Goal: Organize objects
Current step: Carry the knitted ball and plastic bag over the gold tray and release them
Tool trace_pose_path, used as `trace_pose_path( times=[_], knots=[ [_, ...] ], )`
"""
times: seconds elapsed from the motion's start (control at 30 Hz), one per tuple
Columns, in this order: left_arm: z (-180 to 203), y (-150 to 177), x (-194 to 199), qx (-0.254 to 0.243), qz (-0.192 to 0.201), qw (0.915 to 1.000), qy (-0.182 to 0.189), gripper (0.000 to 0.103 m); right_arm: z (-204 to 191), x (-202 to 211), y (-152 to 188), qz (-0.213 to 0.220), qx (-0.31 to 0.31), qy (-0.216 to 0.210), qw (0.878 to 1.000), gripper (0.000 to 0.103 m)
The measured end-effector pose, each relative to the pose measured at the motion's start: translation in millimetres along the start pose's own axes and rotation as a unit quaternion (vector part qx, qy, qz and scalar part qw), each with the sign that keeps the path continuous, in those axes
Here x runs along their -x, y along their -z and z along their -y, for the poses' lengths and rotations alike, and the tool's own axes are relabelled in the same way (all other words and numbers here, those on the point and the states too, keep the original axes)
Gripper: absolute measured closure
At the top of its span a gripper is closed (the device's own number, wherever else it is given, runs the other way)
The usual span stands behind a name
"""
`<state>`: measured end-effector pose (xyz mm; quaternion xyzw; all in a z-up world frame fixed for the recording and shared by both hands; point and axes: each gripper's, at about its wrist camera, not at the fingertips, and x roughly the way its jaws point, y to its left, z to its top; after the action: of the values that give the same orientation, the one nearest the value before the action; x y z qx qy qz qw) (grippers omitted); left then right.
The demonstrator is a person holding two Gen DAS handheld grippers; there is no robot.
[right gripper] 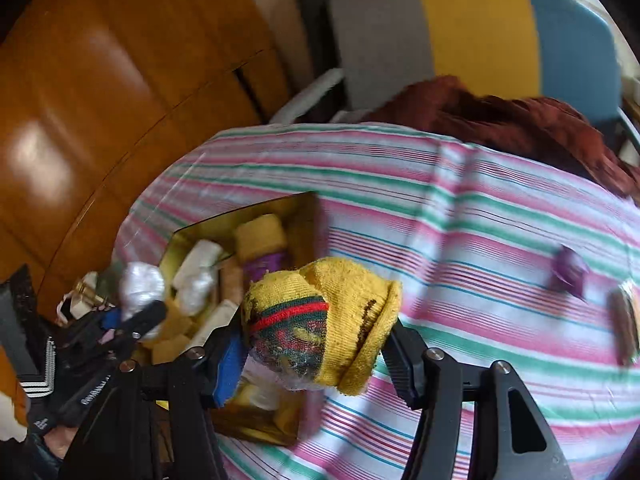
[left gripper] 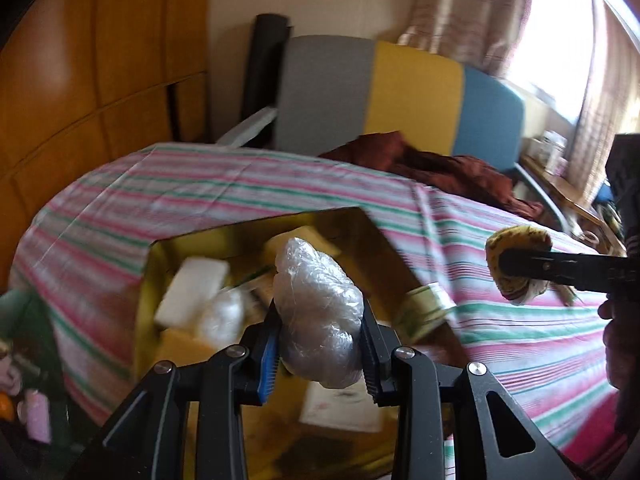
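Note:
My left gripper (left gripper: 320,344) is shut on a crumpled clear plastic bag (left gripper: 320,316) and holds it over the open gold box (left gripper: 256,228) on the striped tablecloth. The box holds white packets (left gripper: 192,292), yellow pieces and other small items. My right gripper (right gripper: 316,344) is shut on a rolled yellow sock (right gripper: 324,328) with a red and green band, just right of the gold box (right gripper: 240,212). The right gripper and sock also show in the left wrist view (left gripper: 520,264). The left gripper with the bag shows in the right wrist view (right gripper: 140,300).
A small roll of tape (left gripper: 424,312) lies beside the box. A purple object (right gripper: 568,270) and a brown object (right gripper: 624,320) lie on the cloth at right. A rust-red cloth (left gripper: 432,164) lies at the far table edge before a grey-yellow-blue chair (left gripper: 400,92). A wooden cabinet (left gripper: 80,80) stands left.

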<state>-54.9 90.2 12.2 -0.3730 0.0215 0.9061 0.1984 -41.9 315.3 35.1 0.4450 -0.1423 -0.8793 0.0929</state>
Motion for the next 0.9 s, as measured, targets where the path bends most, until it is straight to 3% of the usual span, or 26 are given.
trace_pose_path(
  times=[0.3, 0.67, 0.7, 0.77, 0.8, 0.9],
  knots=[
    [-40, 8, -13, 0.057, -0.02, 0.9982, 0.007, 0.068, -38, -32, -13, -0.017, 0.027, -0.005, 0.999, 0.042],
    [-41, -9, -30, 0.066, -0.024, 0.9972, 0.026, 0.065, -54, -63, -31, -0.027, 0.026, 0.003, 0.999, 0.038],
    [-41, -8, -33, 0.064, -0.03, 0.9971, 0.028, 0.063, -54, -66, -31, -0.029, 0.025, 0.006, 0.999, 0.032],
    [-43, -5, -38, 0.064, -0.041, 0.9967, 0.028, 0.048, -53, -70, -30, -0.03, 0.021, 0.016, 0.999, 0.019],
    [-45, -2, -39, 0.066, -0.044, 0.9964, 0.029, 0.033, -52, -71, -30, -0.03, 0.02, 0.017, 0.999, 0.017],
    [-53, 3, -41, 0.08, -0.047, 0.9955, 0.017, 0.029, -46, -73, -26, -0.032, 0.012, 0.02, 0.999, 0.016]
  ],
)
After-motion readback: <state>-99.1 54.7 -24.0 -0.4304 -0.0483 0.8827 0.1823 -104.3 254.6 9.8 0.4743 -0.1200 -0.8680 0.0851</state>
